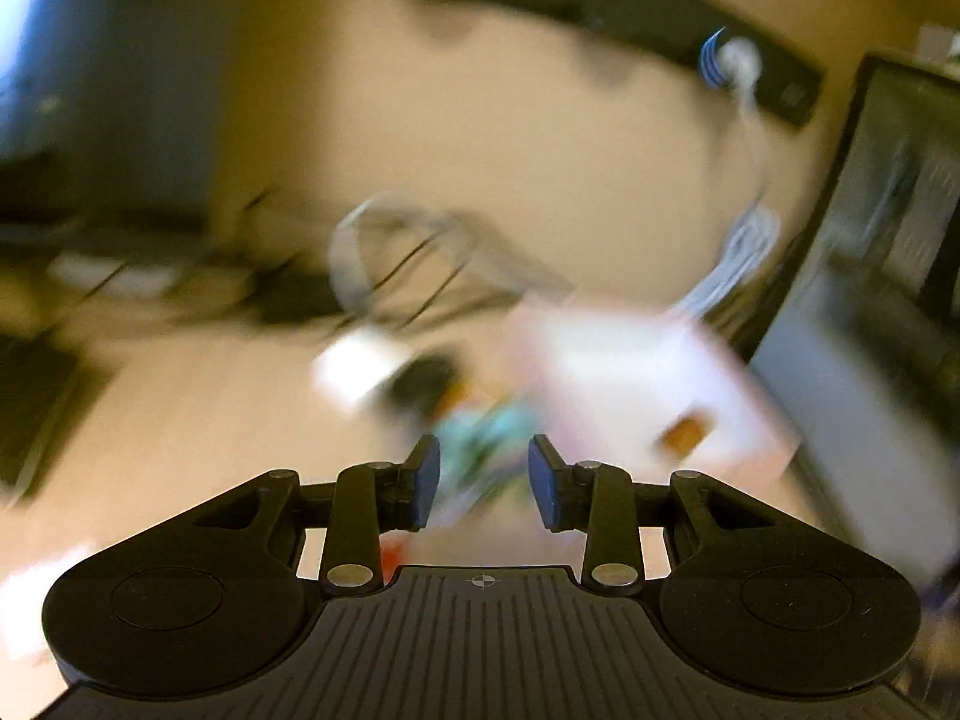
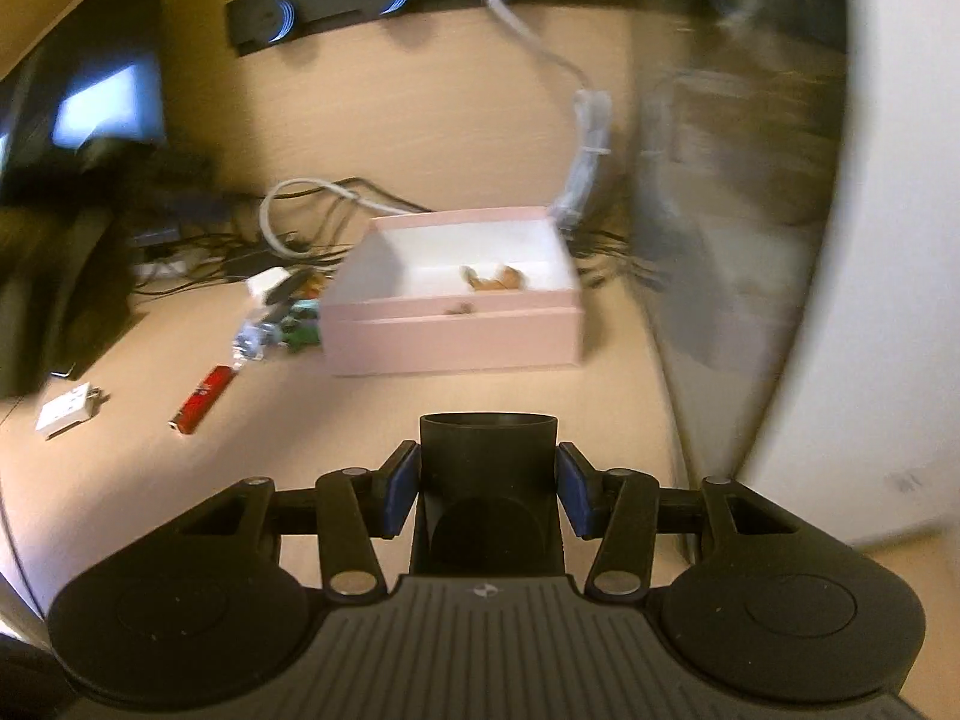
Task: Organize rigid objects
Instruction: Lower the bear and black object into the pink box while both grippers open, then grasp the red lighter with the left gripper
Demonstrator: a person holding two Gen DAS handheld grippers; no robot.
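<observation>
A: Clutter on the left of the tabletop [image 2: 420, 408] in the right wrist view: white plug adapter [image 2: 67, 409], then a red lighter-shaped stick [image 2: 201, 399], both lying flat, well apart from the box.
B: And next?
A: Small pile of mixed bits [image 2: 282, 318], green and white, just beside the left wall of the pink box [image 2: 456, 339]. Box is open on top, white inside, something brownish [image 2: 495, 279] lying in it, too blurred to name.
B: Right claw?
A: Right claw [image 2: 489, 489] is clenched on a black cylindrical cup-like part [image 2: 487, 468], both blue pads pressing its sides, held above the tabletop, near side of the box.
B: Left claw?
A: Left wrist view is badly smeared. Left claw [image 1: 483, 483] is released, gap between the pads, nothing gripped. Greenish pile behind it, pink box [image 1: 636, 384] to its right.
B: Background?
A: White cable [image 2: 585, 138] hanging from a dark wall strip [image 2: 372, 6] behind the box.
</observation>
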